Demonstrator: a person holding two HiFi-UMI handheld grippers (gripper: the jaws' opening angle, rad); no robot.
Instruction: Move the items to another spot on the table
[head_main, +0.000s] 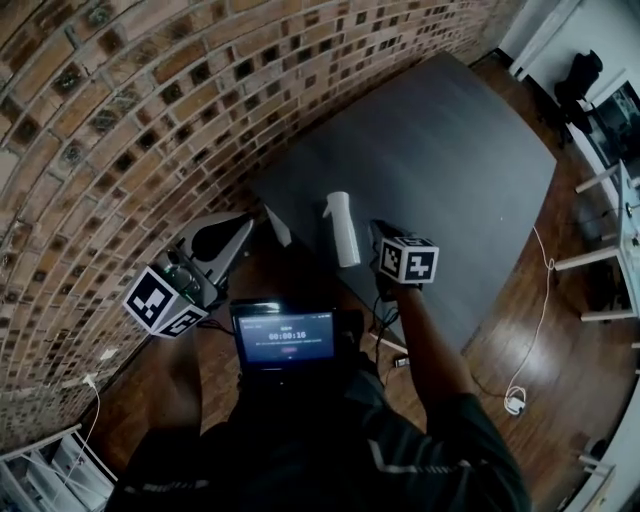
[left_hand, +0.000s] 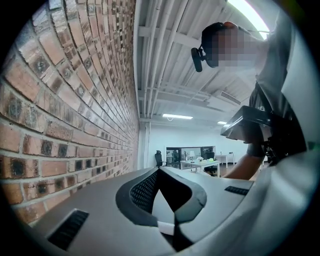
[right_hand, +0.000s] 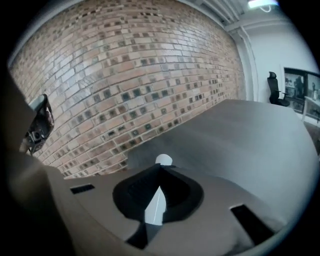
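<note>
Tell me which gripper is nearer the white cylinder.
Right. The right gripper is just right of the white cylinder, whose top shows past its closed jaw tips. The left gripper is farther away on its other side, near the brick wall.

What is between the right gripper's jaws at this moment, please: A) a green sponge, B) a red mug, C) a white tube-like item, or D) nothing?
C: the right gripper is shut on the white tube-like item, whose rounded end shows just past the jaw tips in the right gripper view.
</note>
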